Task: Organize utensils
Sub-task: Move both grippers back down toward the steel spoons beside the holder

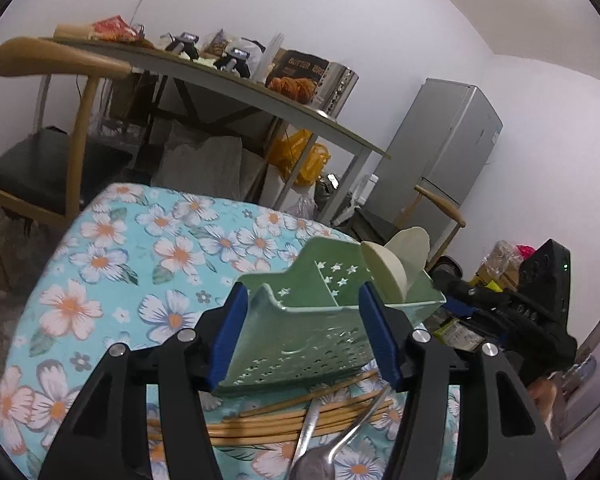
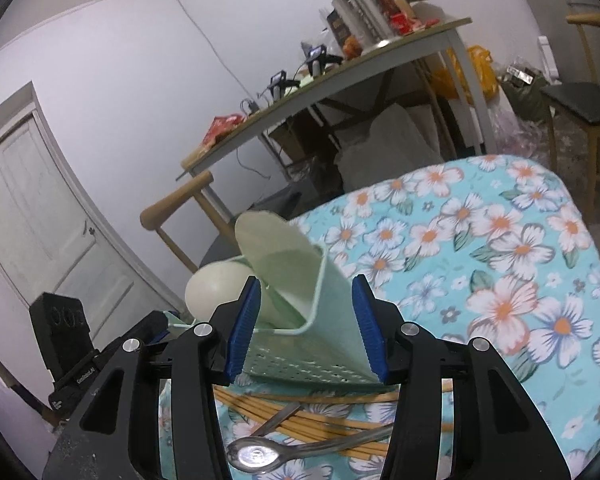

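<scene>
1. A cluttered room with white walls: a long grey table loaded with boxes and packets stands at the far side, wooden chairs beside it, a grey fridge in the far right corner of the left wrist view and a white door at the left of the right wrist view.
2. The work surface is a table under a turquoise floral cloth.
3. The task's thing, a pale green perforated utensil caddy, is at the near edge of the cloth, tilted, with its holed base turned towards both cameras; it looks lifted clear of the cloth.
4. Two cream spoon-like scoops stick out of its far compartment.
5. The left gripper clamps the caddy between its blue pads, one on each side wall.
6. The right gripper grasps the same caddy from its other end, pads against its sides.
7. Loose below the caddy on the cloth: a bundle of bamboo chopsticks and two steel spoons.
8. Judged from this, the task is at an early stage: only the scoops are stowed, while the chopsticks and metal spoons are yet to be sorted into the compartments.
</scene>
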Action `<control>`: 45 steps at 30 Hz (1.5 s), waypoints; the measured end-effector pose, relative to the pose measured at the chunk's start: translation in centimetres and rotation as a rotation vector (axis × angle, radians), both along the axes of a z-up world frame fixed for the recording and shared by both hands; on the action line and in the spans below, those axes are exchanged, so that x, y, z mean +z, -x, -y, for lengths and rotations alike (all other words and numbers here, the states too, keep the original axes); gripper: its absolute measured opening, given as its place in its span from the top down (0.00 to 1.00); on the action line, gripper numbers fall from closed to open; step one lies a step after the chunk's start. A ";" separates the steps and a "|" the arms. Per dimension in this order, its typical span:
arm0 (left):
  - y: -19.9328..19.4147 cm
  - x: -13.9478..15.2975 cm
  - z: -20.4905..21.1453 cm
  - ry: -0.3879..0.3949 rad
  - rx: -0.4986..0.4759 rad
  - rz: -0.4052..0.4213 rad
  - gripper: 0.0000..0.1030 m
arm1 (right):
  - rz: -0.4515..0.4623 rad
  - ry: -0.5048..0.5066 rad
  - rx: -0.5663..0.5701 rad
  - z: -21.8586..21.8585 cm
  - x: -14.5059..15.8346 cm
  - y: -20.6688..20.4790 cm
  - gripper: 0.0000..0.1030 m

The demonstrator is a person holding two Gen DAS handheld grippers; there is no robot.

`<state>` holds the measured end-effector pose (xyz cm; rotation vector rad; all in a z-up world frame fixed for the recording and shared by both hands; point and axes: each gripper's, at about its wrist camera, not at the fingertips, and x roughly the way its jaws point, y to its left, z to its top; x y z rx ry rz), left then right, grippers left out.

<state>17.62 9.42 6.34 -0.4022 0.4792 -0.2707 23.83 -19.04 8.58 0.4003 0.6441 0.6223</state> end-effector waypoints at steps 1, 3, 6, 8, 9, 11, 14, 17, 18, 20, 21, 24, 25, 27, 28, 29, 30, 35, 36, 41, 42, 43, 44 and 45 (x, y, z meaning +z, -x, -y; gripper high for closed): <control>0.1 0.1 -0.1 -0.007 0.007 0.003 0.46 | 0.003 -0.006 -0.010 0.5 0.1 0.1 0.54; 0.6 0.2 -0.5 -0.006 0.018 0.002 0.46 | 0.013 -0.006 -0.033 1.5 0.4 0.4 0.54; 1.6 0.1 -1.7 0.095 -0.010 -0.024 0.46 | 0.044 0.023 -0.082 3.3 0.9 1.2 0.54; 2.3 0.0 -2.1 0.130 -0.021 -0.039 0.46 | 0.052 0.036 -0.104 4.1 0.9 1.8 0.54; 2.7 0.0 -2.2 0.135 -0.023 -0.042 0.46 | 0.054 0.040 -0.117 4.7 0.9 2.3 0.54; 3.3 0.1 -2.0 0.133 -0.033 -0.041 0.46 | 0.061 0.064 -0.111 5.0 0.4 3.5 0.54; 3.6 -0.4 -1.9 0.169 -0.056 -0.078 0.46 | 0.207 0.125 -0.106 3.5 0.3 7.0 0.54; 4.4 -0.7 -1.9 0.179 -0.039 -0.103 0.46 | 0.252 0.153 -0.042 1.4 0.4 8.6 0.54; 4.8 -0.6 -2.0 0.179 -0.029 -0.103 0.47 | 0.254 0.155 -0.003 0.2 0.0 8.9 0.54; 5.9 -0.6 -2.1 0.188 -0.017 -0.097 0.47 | 0.248 0.186 0.032 -1.4 -0.6 8.4 0.54; 6.5 -0.7 -2.1 0.193 -0.009 -0.093 0.47 | 0.242 0.214 0.045 -2.6 -1.0 8.0 0.54; 9.5 -2.5 -1.8 0.136 0.032 -0.115 0.47 | 0.215 0.230 0.122 -4.8 -2.1 7.6 0.54; 10.1 -3.1 -1.6 0.110 0.044 -0.121 0.47 | 0.215 0.247 0.145 -5.5 -2.5 7.7 0.54; 11.4 -4.9 -1.0 0.047 0.075 -0.168 0.47 | 0.220 0.295 0.181 -6.7 -3.2 8.2 0.54; 11.5 -5.7 -0.7 0.048 0.073 -0.198 0.47 | 0.225 0.323 0.198 -7.2 -3.5 8.4 0.54; 11.5 -6.3 -0.5 0.070 0.056 -0.223 0.47 | 0.232 0.342 0.209 -7.5 -3.6 8.7 0.54; 11.3 -6.9 -0.3 0.098 0.025 -0.248 0.47 | 0.235 0.353 0.216 -7.7 -3.8 8.9 0.54; 10.7 -7.3 1.2 0.093 -0.025 -0.283 0.46 | 0.213 0.387 0.229 -8.3 -5.1 8.8 0.54; 10.7 -7.2 1.5 0.085 -0.027 -0.281 0.46 | 0.205 0.388 0.232 -8.3 -5.3 8.7 0.54; 11.3 -6.3 1.8 0.029 -0.023 -0.250 0.46 | 0.203 0.403 0.243 -8.9 -5.6 9.1 0.54; 11.3 -6.2 1.7 0.029 -0.018 -0.254 0.44 | 0.202 0.405 0.248 -9.0 -5.7 9.1 0.54; 11.1 -6.2 1.3 0.032 -0.014 -0.259 0.40 | 0.204 0.413 0.249 -9.2 -5.7 9.2 0.53; 11.1 -6.3 0.9 0.040 -0.004 -0.269 0.38 | 0.207 0.416 0.248 -9.3 -5.7 9.3 0.53; 11.0 -6.3 0.7 0.047 -0.002 -0.275 0.38 | 0.210 0.415 0.248 -9.5 -5.7 9.2 0.50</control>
